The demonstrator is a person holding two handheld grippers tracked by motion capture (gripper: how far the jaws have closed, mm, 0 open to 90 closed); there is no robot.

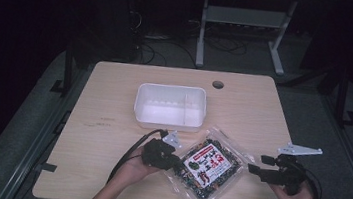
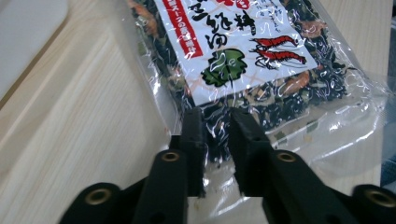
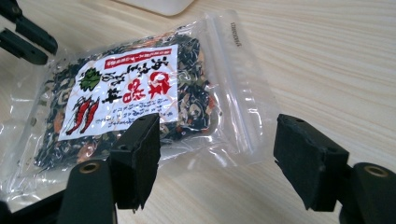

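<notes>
A clear zip bag of dried seaweed mix [image 1: 209, 168] with a white and red label lies on the wooden table [image 1: 106, 121], near its front edge. My left gripper [image 1: 177, 164] has its jaws closed on the bag's left edge; in the left gripper view the pads pinch the plastic of the bag [image 2: 243, 51] at the gripper [image 2: 215, 121]. My right gripper [image 1: 252, 169] hovers just right of the bag, open. In the right gripper view its jaws [image 3: 219, 135] stand wide by the zip end of the bag [image 3: 126, 93], not touching it.
A white rectangular tub [image 1: 173, 87] stands behind the bag at the table's middle. A round cable hole [image 1: 218, 84] sits near the far edge. The left gripper's jaws [image 3: 25, 35] show far off in the right gripper view.
</notes>
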